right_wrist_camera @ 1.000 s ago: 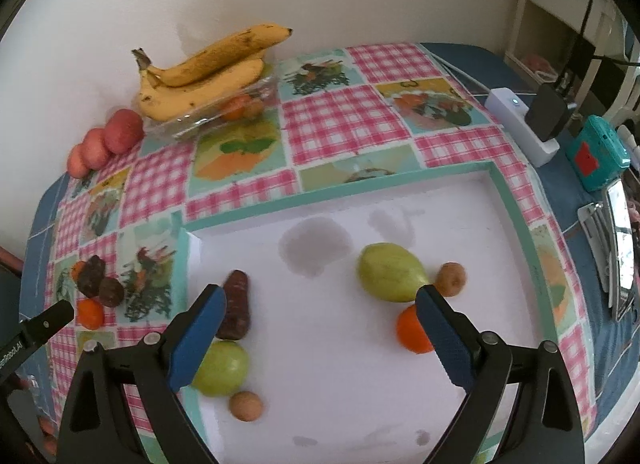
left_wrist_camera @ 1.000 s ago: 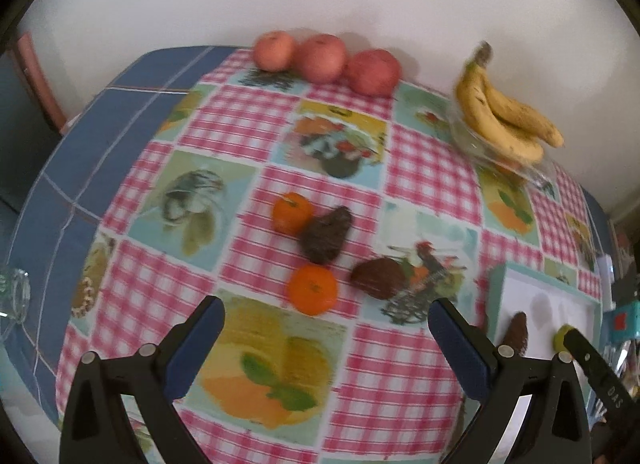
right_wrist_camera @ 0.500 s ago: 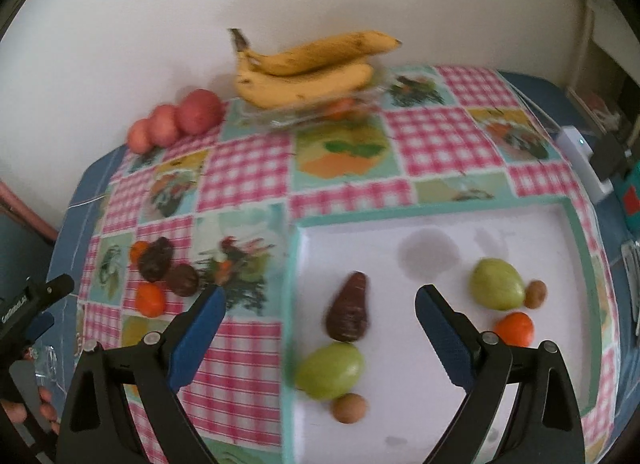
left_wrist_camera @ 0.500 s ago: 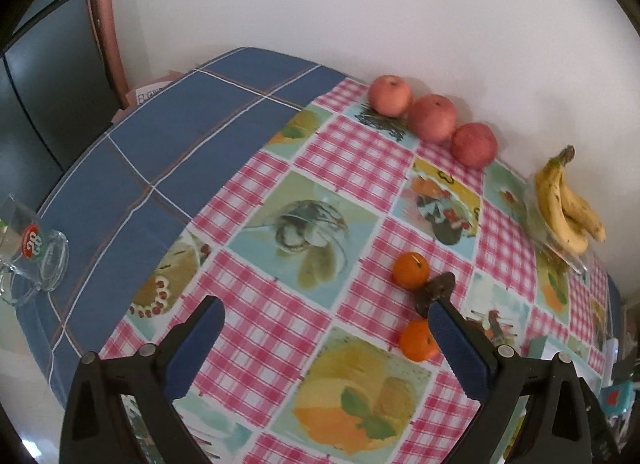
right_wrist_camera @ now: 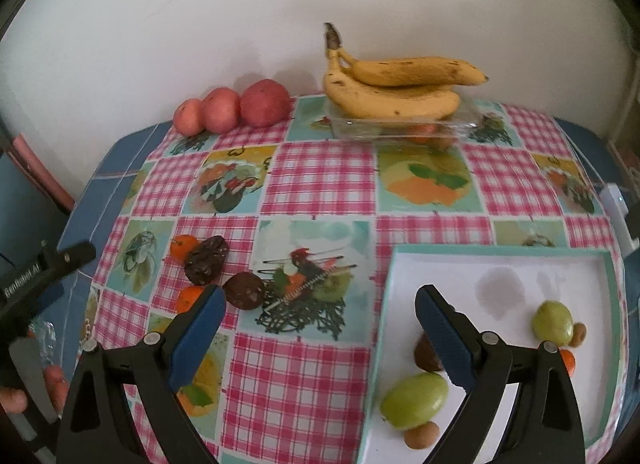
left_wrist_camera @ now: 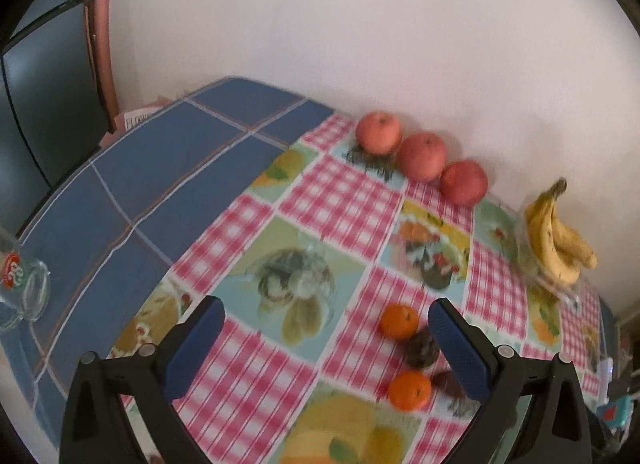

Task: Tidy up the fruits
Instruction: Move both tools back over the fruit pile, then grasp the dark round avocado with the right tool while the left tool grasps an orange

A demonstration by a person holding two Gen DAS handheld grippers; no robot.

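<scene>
On the patterned tablecloth lie two oranges point(left_wrist_camera: 399, 321) point(left_wrist_camera: 410, 390) and two dark avocados point(right_wrist_camera: 206, 259) point(right_wrist_camera: 244, 290). My left gripper point(left_wrist_camera: 326, 338) hovers open above the cloth, just left of that cluster, holding nothing. My right gripper point(right_wrist_camera: 320, 322) is open and empty over the cloth beside the white tray point(right_wrist_camera: 500, 260). The tray holds two green fruits point(right_wrist_camera: 414, 400) point(right_wrist_camera: 554, 323), a dark avocado point(right_wrist_camera: 426, 354), an orange point(right_wrist_camera: 567, 362) and small brown fruits point(right_wrist_camera: 421, 435). Three red apples point(left_wrist_camera: 422, 157) line the wall.
Bananas point(right_wrist_camera: 394, 88) rest on a clear glass dish point(right_wrist_camera: 404, 126) at the back. A glass mug point(left_wrist_camera: 22, 292) stands on the blue cloth at far left. A white adapter point(right_wrist_camera: 618, 208) lies at the right table edge. A hand point(right_wrist_camera: 16, 400) holds the left tool.
Both cameras have swung left. The left gripper's view now takes in more blue cloth and the mug; the right gripper has moved off the tray to over the cloth. Both stay open.
</scene>
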